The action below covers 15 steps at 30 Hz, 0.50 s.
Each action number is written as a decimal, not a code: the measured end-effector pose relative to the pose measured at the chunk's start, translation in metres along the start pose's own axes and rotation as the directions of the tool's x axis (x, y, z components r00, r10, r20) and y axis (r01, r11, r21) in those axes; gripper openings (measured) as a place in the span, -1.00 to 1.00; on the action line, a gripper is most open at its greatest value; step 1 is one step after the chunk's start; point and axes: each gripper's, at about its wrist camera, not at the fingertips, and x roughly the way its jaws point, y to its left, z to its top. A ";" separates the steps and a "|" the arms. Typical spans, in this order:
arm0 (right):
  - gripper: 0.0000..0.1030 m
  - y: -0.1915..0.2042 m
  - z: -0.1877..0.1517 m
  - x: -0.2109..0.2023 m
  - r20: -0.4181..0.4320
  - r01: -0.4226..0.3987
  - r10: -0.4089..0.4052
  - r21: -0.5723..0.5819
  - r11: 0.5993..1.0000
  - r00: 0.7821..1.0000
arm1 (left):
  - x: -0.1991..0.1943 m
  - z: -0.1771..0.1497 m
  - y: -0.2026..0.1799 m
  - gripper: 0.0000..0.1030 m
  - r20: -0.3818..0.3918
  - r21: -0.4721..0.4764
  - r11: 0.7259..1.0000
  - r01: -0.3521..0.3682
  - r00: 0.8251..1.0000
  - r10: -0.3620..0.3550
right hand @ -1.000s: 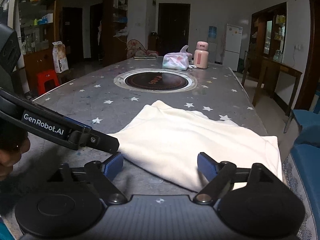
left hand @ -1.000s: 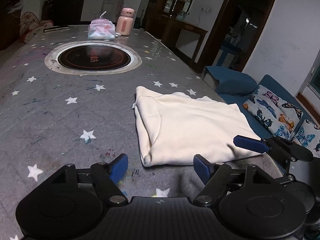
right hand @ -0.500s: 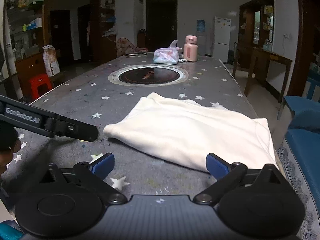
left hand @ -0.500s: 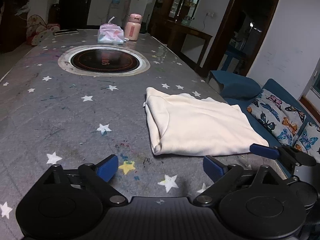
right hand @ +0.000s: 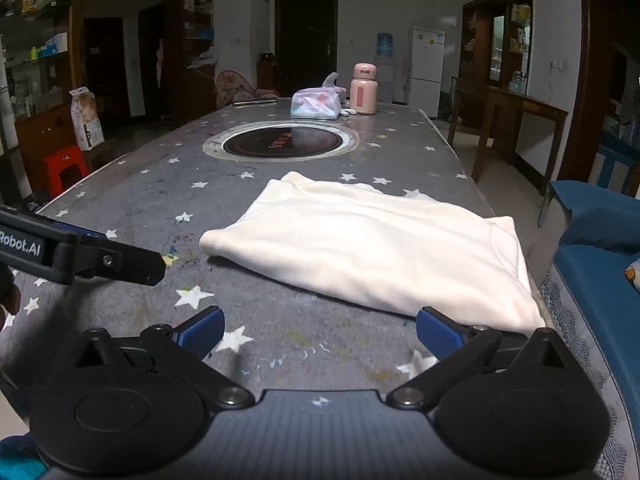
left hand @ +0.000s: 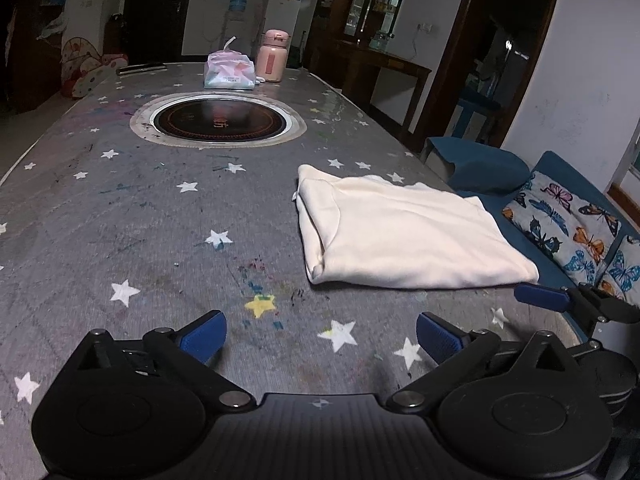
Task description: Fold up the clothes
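A cream garment [left hand: 404, 236] lies folded flat on the grey star-patterned table [left hand: 140, 216], near its right edge. It also shows in the right wrist view [right hand: 372, 244]. My left gripper [left hand: 318, 336] is open and empty, held back from the garment's near-left corner. My right gripper [right hand: 318, 330] is open and empty, just short of the garment's near edge. The right gripper's blue fingertip [left hand: 540, 298] shows at the right of the left wrist view. The left gripper's black finger [right hand: 116, 262] shows at the left of the right wrist view.
A round inset cooktop [left hand: 218, 122] sits mid-table. A tissue pack [left hand: 229, 73] and a pink bottle [left hand: 271, 61] stand at the far end. A blue sofa with butterfly cushions [left hand: 560, 224] lies right of the table. A red stool [right hand: 64, 168] stands left.
Both grippers have pulled back from the garment toward the table's near end and opened wider. The garment lies where it was.
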 end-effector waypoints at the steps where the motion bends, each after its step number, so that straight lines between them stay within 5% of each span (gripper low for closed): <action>1: 1.00 0.000 -0.001 -0.001 -0.002 0.005 -0.005 0.002 1.000 1.000 | 0.000 -0.001 -0.002 1.00 -0.001 0.004 1.000 -0.003 1.000 0.003; 15: 1.00 -0.001 -0.011 -0.008 -0.022 0.021 -0.020 0.044 0.999 1.000 | -0.001 -0.014 -0.013 1.00 -0.034 0.037 0.999 -0.040 0.999 0.041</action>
